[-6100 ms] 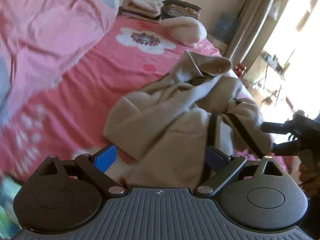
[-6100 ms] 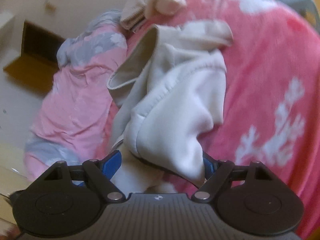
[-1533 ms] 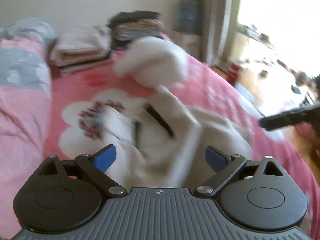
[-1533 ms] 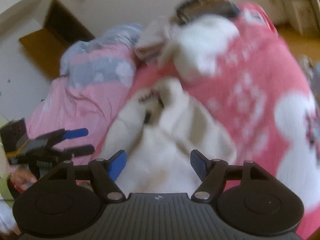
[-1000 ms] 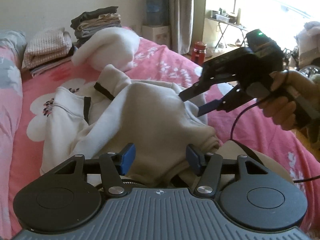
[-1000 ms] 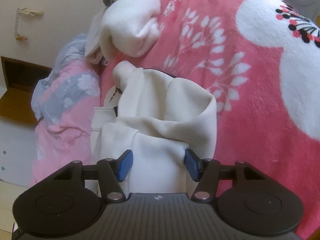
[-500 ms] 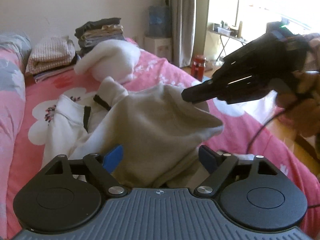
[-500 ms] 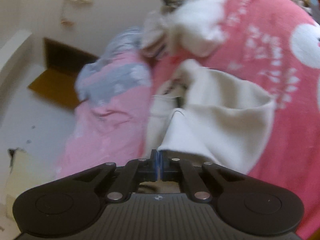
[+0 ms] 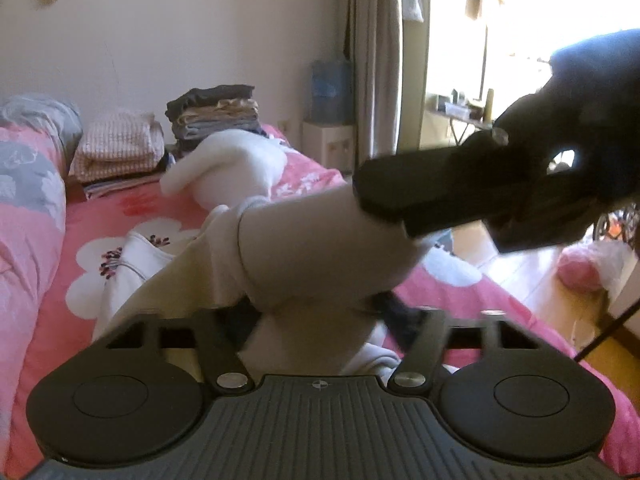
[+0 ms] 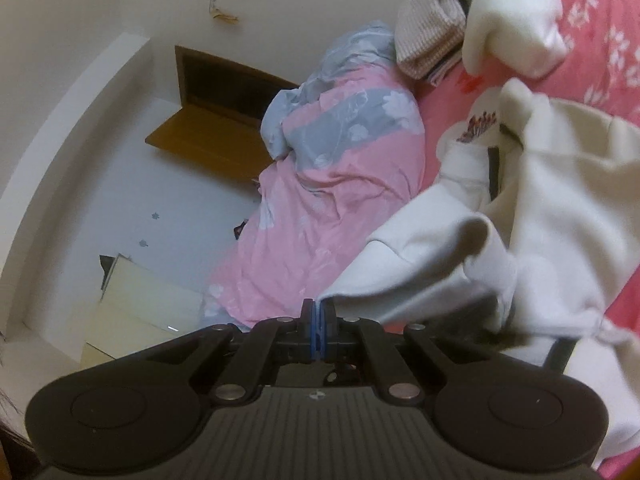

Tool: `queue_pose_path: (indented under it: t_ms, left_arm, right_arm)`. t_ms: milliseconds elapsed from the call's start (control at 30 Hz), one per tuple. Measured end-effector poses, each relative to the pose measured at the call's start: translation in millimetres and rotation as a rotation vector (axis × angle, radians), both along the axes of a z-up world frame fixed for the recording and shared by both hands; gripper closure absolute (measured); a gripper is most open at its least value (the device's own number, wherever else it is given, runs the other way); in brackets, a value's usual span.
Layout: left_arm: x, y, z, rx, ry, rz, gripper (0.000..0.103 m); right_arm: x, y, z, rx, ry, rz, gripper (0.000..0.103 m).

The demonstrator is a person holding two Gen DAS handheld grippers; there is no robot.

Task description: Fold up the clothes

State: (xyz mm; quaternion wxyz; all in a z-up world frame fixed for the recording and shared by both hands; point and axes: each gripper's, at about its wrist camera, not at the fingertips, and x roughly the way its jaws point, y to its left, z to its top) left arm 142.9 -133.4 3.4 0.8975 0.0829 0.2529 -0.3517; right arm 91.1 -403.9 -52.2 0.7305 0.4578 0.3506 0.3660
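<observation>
The cream garment (image 10: 532, 216) is lifted off the pink bed (image 10: 600, 20), a corner pinched at 12 o'clock in the right tool (image 10: 319, 320), whose jaws are pressed together on it. From there it drapes away toward 3 o'clock. The left tool (image 9: 316, 320) sits under the bunched cloth with its arms spread wide, fabric lying between them, its fingertips hidden.

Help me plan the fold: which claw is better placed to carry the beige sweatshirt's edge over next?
The right claw: it is shut on the sweatshirt edge. The left claw's fingertips are hidden under the fabric.
</observation>
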Motion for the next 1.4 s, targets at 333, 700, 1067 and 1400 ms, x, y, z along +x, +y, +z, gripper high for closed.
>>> queue_pose_path:
  t_ms: [333,700,1067,1400]
  left_arm:
    - [-16.0,33.4,16.6,0.005,-0.116,0.132,0.089]
    - [8.8,141.3,99.0,0.184,-0.371,0.510,0.090]
    - [75.9,227.3,98.2,0.504,-0.227,0.856,0.086]
    - [60.1,309.2,75.0,0.135,0.317,1.022,0.038]
  right_arm:
    - [-20.4,6.8,-1.3,0.045,-0.033,-0.005,0.096]
    - [-31.6,-33.5,-31.3,0.057,0.034,-0.183,0.075]
    - [-22.2,-32.5,-53.3,0.027,0.082,-0.171,0.075]
    - [-23.0,-30.4,-61.5,-0.001,0.142,-0.178,0.074]
